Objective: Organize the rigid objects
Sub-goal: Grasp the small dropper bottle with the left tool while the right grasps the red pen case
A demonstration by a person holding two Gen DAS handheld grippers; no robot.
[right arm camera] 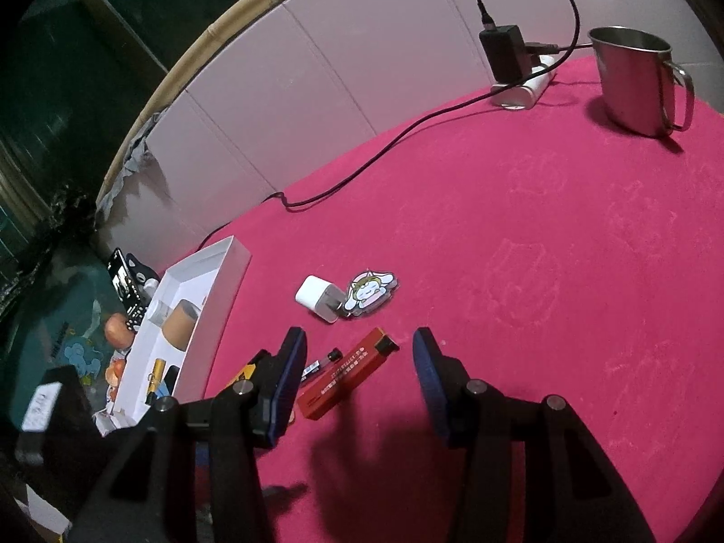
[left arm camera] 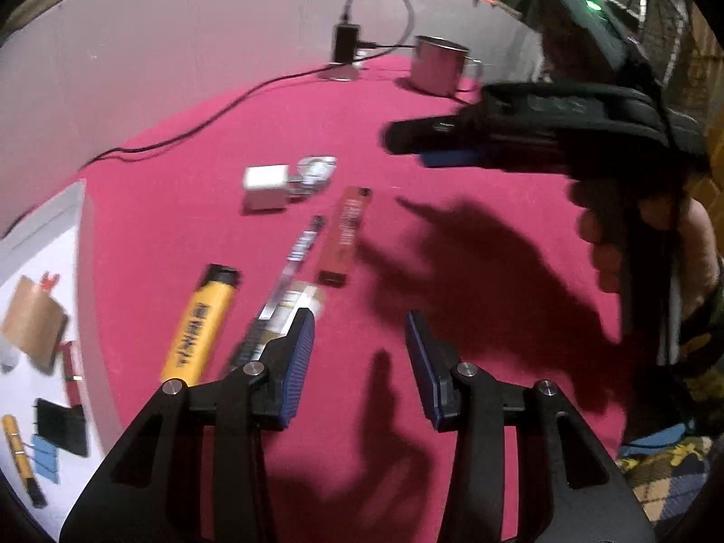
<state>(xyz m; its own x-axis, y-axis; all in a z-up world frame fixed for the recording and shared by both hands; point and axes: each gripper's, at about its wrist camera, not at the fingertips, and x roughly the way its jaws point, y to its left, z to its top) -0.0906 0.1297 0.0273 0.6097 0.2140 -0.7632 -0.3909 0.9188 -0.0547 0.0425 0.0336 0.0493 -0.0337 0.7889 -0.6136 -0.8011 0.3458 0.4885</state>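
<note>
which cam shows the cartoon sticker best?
Right wrist: the cartoon sticker is sharp there, character outline clear, beside the white charger. Left wrist shows the sticker only as a blurred, glary patch behind the charger.

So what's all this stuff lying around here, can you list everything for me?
red case: one, red, cloth, near the tongs
clear pen: one, see-through, between case and marker
yellow marker: one, yellow with black cap, near tray
white plug: one, white, mid-cloth
cartoon charm: one, pale, touching the plug
metal mug: one, steel, far corner
black charger: one, black, on a white strip by the wall
white tray: one, white, cloth's edge, holding small items
left tongs: open, empty
right tongs: open, empty
</note>
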